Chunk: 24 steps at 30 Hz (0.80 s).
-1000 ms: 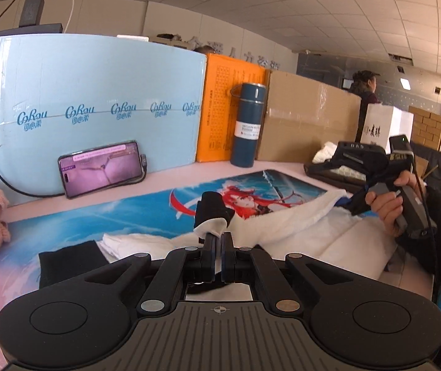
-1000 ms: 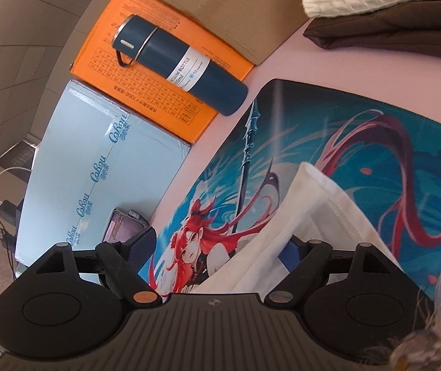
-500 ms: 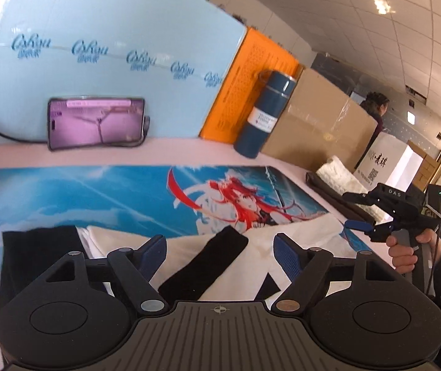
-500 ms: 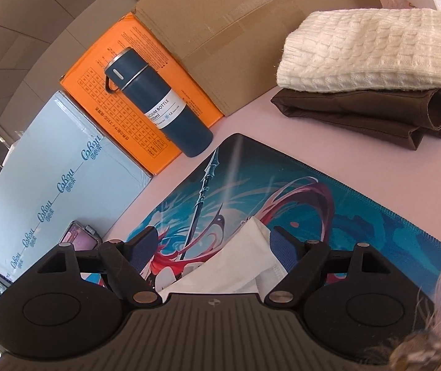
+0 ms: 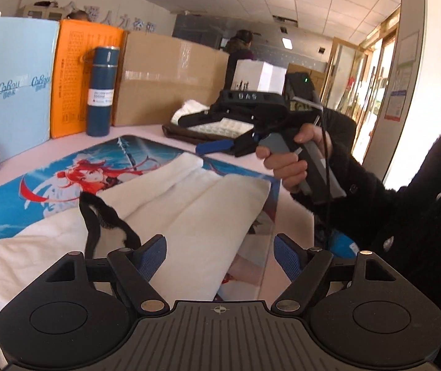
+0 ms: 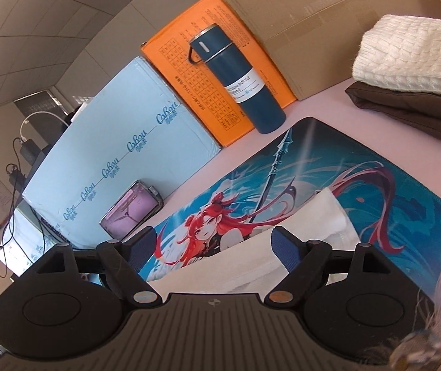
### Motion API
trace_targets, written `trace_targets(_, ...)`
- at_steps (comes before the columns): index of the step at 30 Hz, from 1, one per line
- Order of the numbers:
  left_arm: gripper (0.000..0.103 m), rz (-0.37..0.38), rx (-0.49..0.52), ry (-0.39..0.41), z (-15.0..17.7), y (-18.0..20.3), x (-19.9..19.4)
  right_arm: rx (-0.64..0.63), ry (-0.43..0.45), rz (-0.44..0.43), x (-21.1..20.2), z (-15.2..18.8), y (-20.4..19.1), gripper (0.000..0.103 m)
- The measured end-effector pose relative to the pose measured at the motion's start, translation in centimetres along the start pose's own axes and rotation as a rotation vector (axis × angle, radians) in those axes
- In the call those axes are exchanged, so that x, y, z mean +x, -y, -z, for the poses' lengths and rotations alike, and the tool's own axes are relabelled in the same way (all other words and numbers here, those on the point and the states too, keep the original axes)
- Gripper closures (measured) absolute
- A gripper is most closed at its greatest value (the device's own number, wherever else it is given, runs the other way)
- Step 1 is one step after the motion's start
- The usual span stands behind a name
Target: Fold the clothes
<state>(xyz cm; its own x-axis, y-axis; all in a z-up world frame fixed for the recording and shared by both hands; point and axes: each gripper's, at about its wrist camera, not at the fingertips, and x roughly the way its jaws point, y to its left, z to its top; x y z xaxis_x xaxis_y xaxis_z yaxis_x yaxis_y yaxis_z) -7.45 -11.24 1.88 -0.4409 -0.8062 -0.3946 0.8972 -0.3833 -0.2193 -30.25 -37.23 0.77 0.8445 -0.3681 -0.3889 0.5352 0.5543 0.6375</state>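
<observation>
The white garment (image 5: pixel 189 210) is lying on the printed mat (image 5: pixel 35 198) directly under and ahead of the left claw (image 5: pixel 220 256), its long folded ridges running away from that claw toward the right claw (image 5: pixel 220 148). The left claw's jaws have just been opening and are standing wide apart, pressing on nothing, with the cloth below the gap. The black collar trim (image 5: pixel 103 216) is curling just off its left finger. The right claw (image 6: pixel 212 247) is also gaping, empty, hovering over the garment's far end (image 6: pixel 322 219). The left is sitting nearer the collar end.
</observation>
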Motion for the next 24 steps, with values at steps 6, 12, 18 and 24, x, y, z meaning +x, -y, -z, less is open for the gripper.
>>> trace_targets(6, 0.019, -0.282, -0.18, 0.219, -1.3, -3.0, -1.2, 0.019, -0.049, -0.067, 1.7, 0.3, -1.9, 0.022)
trace_targets(12, 0.019, -0.265, -0.23, 0.031, -1.2, -4.3, 4.1, 0.005, -0.054, -0.031, 1.7, 0.3, -1.4, 0.022)
trace_targets(18, 0.016, -0.326, -0.098, -0.16, -0.5, -2.0, 7.9, -0.026, -0.037, 0.035, 0.7, -0.9, 1.1, 0.022)
trace_targets(24, 0.014, -0.531, 0.125, -0.131, -1.6, 3.0, 8.6, -0.135, 0.006, 0.088, -0.3, -3.6, 3.7, 0.022)
